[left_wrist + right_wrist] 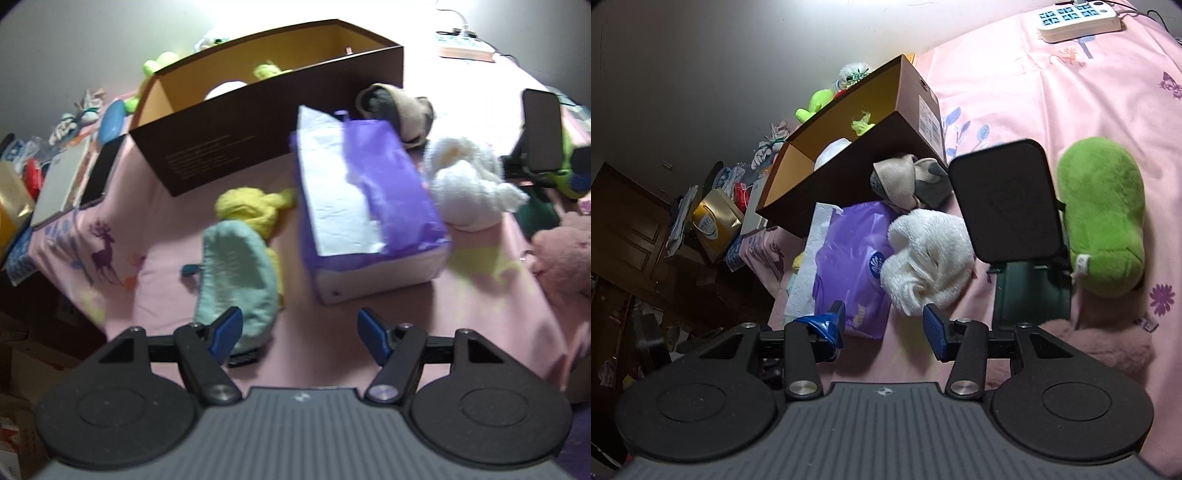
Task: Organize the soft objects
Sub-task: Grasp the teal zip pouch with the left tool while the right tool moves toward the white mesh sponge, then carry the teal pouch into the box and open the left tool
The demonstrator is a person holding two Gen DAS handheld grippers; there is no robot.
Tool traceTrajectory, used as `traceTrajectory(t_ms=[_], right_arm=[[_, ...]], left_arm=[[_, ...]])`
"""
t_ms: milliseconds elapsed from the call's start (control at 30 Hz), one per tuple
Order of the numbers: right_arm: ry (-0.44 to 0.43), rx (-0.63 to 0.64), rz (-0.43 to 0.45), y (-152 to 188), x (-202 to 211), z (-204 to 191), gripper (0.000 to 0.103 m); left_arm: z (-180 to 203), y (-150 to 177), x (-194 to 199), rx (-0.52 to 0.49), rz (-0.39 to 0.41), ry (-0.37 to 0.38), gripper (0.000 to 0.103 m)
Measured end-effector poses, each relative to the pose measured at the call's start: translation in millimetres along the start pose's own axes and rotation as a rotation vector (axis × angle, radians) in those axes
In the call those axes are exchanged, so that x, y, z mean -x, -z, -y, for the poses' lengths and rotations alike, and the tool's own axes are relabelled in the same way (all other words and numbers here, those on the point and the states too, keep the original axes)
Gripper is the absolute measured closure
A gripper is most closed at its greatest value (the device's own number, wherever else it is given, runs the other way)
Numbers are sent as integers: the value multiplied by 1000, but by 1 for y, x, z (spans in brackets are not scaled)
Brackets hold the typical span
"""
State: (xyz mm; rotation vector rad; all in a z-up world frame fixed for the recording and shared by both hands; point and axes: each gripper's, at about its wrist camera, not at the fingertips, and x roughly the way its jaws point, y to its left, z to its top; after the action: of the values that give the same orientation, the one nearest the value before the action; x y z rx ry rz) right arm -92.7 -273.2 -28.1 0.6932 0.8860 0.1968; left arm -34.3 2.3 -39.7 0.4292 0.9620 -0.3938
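Observation:
An open brown box (236, 140) stands at the back with a white item and a yellow-green item inside. In front of it lie a yellow cloth (251, 210), a pale teal mitt (240, 266), a purple tissue pack (369, 206), a white towel (465, 181) and beige-grey socks (399, 107). My left gripper (301, 328) is open above the pink sheet, its left finger over the mitt's near end, nothing between the fingers. My right gripper (884, 321) is open just short of the tissue pack (849, 258) and the white towel (927, 258), holding nothing. A green plush (1100, 214) lies to the right.
A dark phone on a stand (1004, 199) rises between the towel and the green plush. A pink plush (1100, 347) lies near my right gripper. A white power strip (1078, 18) sits far back. The box (849, 147) has clutter and bags on its left, past the bed edge.

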Motion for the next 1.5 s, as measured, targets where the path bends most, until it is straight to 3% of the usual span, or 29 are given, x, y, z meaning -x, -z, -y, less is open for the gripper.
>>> traceTrajectory(t_ms=[300,367,433,500,600,700,1100,1300,1500], right_arm=[[31,-52,37,10,19,23,72],[32,-63,39,10,19,25,72],[29,-76,38,11,18,27,72],[25,-87,29,11,15,28,72],[26,-99,8,12,7,30,72],[27,-106,-11,13,1,30,72],[-8,-67,-80,11,-17,19,72],[-12,-65,-96,10,-25,15,72],[-2,-80,-67,7,-24,13,72]], left_arm=[[-6,13,-34,-28,-9,-38,33],[-9,15,-35,-15,1,-33,43],[-16,14,-35,21,-2,-14,73],[-25,13,-34,60,2,-21,86],[-36,13,-30,120,14,-14,94],[-37,14,-20,137,37,-32,96],[-51,12,40,249,151,16,100],[-65,-9,73,305,269,54,101],[-79,-49,86,307,374,129,102]])
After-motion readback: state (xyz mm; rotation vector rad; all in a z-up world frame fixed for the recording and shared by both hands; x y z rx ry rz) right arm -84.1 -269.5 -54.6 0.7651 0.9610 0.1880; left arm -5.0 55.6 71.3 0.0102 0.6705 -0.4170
